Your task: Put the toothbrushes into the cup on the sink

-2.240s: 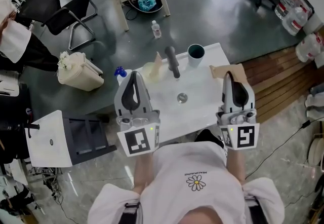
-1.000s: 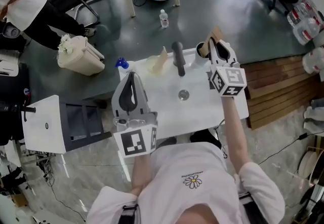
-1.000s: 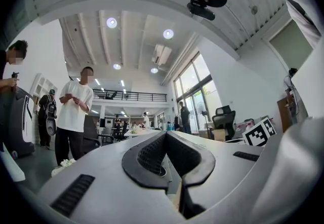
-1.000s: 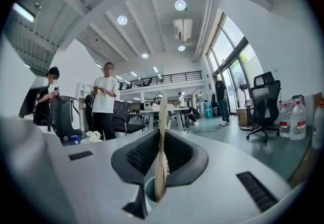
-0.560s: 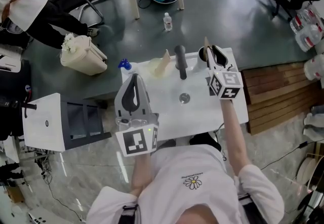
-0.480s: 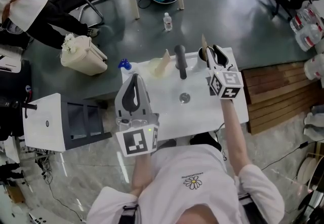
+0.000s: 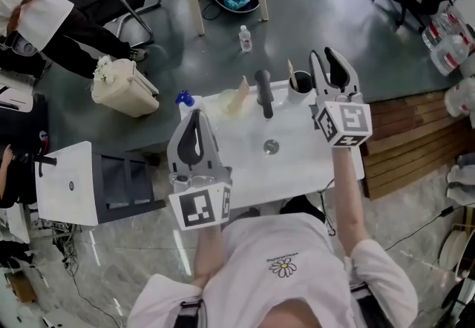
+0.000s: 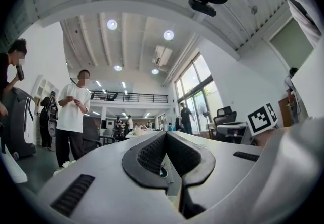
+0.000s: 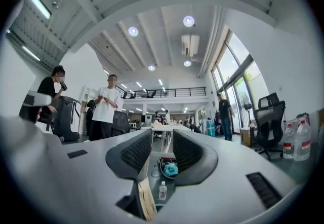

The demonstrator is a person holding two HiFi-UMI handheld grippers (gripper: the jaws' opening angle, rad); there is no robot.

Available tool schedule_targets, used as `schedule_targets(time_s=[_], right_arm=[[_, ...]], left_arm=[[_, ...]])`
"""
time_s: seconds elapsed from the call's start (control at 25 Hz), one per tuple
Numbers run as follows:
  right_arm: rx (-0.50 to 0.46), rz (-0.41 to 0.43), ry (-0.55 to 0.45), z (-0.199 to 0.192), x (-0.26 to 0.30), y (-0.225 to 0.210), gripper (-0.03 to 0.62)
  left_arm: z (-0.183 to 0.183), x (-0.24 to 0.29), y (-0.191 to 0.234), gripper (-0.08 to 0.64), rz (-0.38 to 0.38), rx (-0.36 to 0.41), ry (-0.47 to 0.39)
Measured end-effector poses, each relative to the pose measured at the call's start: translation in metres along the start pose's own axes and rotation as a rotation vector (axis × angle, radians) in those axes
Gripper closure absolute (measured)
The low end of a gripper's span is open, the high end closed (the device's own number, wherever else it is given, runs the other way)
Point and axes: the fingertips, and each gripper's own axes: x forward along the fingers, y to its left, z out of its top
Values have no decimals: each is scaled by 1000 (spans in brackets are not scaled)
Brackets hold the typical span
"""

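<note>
**One toothbrush in, one out: cup easy to knock**

Head view. Shows the cup (image 7: 299, 84) on the sink's (image 7: 297, 167) far rim, at 1 o'clock from the drain (image 7: 272, 146), with one toothbrush (image 7: 291, 73) standing in it and leaning toward 11. Finds the right gripper (image 7: 325, 56) spread wide and empty, just past the cup at 1 o'clock. Puts the left gripper (image 7: 194, 114), pinched tight on nothing, at 9 o'clock from the drain. Places a pale wedge (image 7: 239, 93), probably the second toothbrush, at 11 o'clock, just left of the faucet (image 7: 263, 93).

Risks clipping the leaning handle on a pull-back toward 6, and so tipping the cup off the far rim. Calls for parted jaws before any reach for the wedge; closed like this, would only shove it toward the rim. Leaves the faucet as the one obstacle between wedge and cup. Notes a blue-topped bottle (image 7: 182, 100) at 10 o'clock, then a bin (image 7: 122, 87) and a water bottle (image 7: 245, 38) on the floor beyond, all off the route.

Left gripper view. Confirms pads meeting with nothing between them. Looks out over the room, with people at 9 o'clock and no sink in sight.

Right gripper view. Confirms a clear gap between the pads. Catches a tan strip (image 9: 144, 198), presumably the toothbrush's top, low at 6 o'clock and seemingly touching neither pad.
</note>
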Motion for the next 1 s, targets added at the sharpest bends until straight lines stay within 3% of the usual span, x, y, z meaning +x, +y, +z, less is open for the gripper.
schedule_targets(time_s=[0.2,0.36,0.56,0.8,1.0], right_arm=[[-125,11,-193,90,-19,20,499],[-190,-8,-254,123,-42,41,574],[-181,18,-236,114,-67,66,580],[-97,38,-127,73,-93,75,580],[-102,39,-109,62,-99,74,580]], left_arm=[[14,-3,2,543,0,2,-21],[33,-6,11,543,12,4,-54],[50,-8,26,543,62,-1,-105],[50,-10,14,543,52,6,-113],[45,-5,6,543,37,8,-111]])
